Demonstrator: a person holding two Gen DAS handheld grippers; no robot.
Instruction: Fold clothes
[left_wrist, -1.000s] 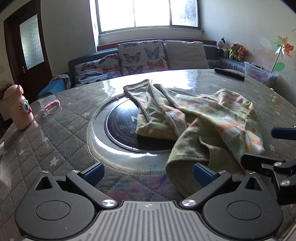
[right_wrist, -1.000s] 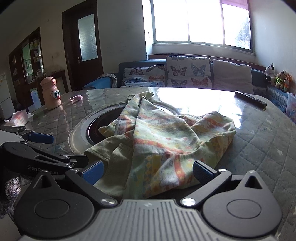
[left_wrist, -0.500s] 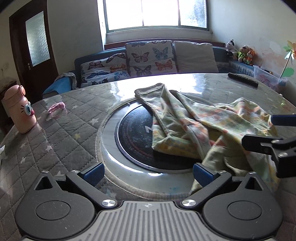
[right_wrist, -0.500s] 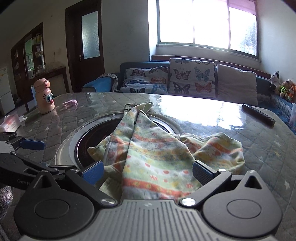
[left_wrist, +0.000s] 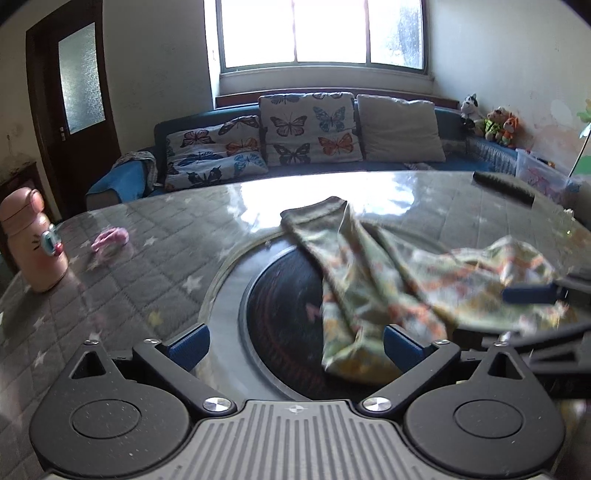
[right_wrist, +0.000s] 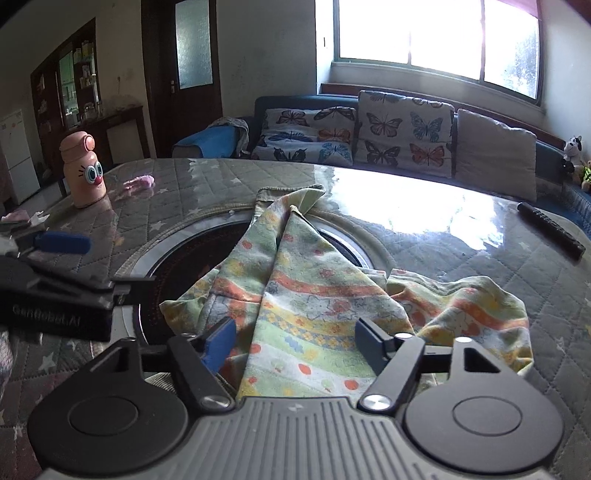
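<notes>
1. Garment (right_wrist: 314, 295), floral and striped, lies crumpled mid-frame on the desk (right_wrist: 517, 266), draped over the dark round inset (left_wrist: 280, 306).
2. Right tool (right_wrist: 291, 341): jaws have just been closing around the near hem; cloth sits between them, pads not yet pressing. Best to pinch one layer at the edge, not the bunched fold.
3. Left tool (left_wrist: 295, 345): jaws wide, cloth only by its right pad; should take the matching corner.
4. Quilted cover under glossy film; pink bottle (right_wrist: 83, 170) upper left, remote (right_wrist: 550, 230) at right, sofa under window.

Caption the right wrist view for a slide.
Right gripper, jaws just closing, straddles a crumpled patterned garment on the quilted table; left gripper waits alongside, open.
</notes>
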